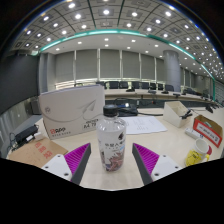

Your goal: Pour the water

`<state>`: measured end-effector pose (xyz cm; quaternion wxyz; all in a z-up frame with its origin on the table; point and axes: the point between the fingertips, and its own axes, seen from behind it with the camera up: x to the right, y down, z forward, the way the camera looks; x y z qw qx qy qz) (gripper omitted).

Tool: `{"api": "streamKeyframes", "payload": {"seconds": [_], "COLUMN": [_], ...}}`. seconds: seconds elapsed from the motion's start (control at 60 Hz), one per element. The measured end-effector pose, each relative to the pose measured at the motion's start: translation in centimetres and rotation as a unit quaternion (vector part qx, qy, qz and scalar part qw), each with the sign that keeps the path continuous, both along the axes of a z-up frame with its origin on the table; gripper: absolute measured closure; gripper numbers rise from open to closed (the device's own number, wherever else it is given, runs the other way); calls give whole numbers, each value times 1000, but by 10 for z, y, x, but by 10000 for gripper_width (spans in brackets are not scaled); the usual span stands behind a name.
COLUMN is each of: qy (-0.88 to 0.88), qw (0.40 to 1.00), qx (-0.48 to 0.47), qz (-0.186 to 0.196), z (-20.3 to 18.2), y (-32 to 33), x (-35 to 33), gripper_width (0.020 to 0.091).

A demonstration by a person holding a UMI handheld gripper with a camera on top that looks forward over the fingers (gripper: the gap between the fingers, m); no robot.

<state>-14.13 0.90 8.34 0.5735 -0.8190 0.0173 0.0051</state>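
Note:
A clear plastic water bottle [111, 143] with a white cap and a printed label stands upright on the light wooden table [172, 148]. It is between my two fingers, with a gap showing on each side. My gripper [112, 150] is open, with its magenta pads [76, 157] flanking the bottle's lower half. No cup or other vessel for water is in sight.
A white box with red print [70, 112] stands behind the bottle to the left. White papers [146, 125] lie beyond it. A red-and-white carton [206, 127] and a yellow item [197, 157] sit to the right. Office desks and monitors fill the background.

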Motion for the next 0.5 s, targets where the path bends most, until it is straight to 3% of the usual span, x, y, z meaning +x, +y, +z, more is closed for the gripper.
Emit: {"api": "streamKeyframes", "payload": {"seconds": [0.183, 0.3, 0.35, 0.5], "qy": [-2, 6, -1, -18], "qw": [1000, 1000, 1000, 999], "qx": [2, 12, 14, 19], "qz": [-11, -11, -12, -23], "z": [-29, -31, -32, -30], "y": [40, 51, 54, 52], "x": [0, 0, 1, 5], "gripper_width": [289, 410, 519, 619]}}
